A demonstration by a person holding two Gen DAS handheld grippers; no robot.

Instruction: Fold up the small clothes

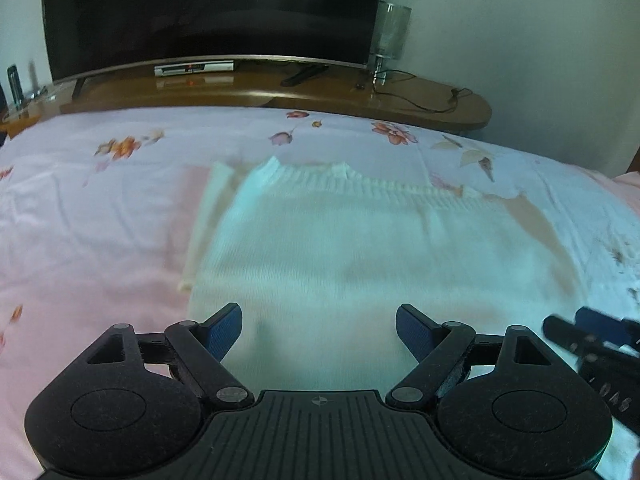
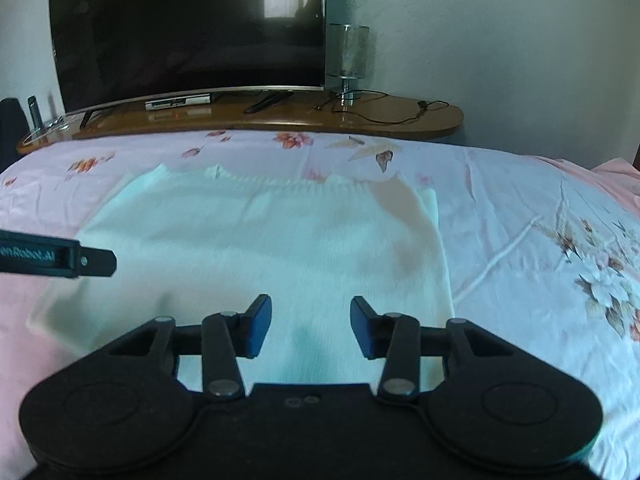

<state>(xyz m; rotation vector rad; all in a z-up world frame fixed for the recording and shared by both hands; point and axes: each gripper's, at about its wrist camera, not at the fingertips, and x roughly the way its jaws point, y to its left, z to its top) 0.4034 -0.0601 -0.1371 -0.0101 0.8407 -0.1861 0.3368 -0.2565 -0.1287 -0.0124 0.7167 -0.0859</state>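
Both tongs are hovering empty over the near part of the garment: the left tongs (image 1: pixel 319 330) are standing wide open, the right tongs (image 2: pixel 311 326) about half open. The white knitted top (image 1: pixel 360 248) is lying flat mid-bed on the floral bedsheet (image 1: pixel 100 200), ribbed hem toward the far edge. It is judged light, soft, and limp; grip at near corners.

A pale knit sweater (image 2: pixel 256 240) lies flat, partly folded, on the bed.

Sweater (image 2: pixel 256 240) lies flat on the bed (image 2: pixel 520 216). Beyond the far edge, a shelf (image 2: pixel 400 120) carries television (image 2: pixel 188 32) left, lamp (image 2: pixel 348 60) right.
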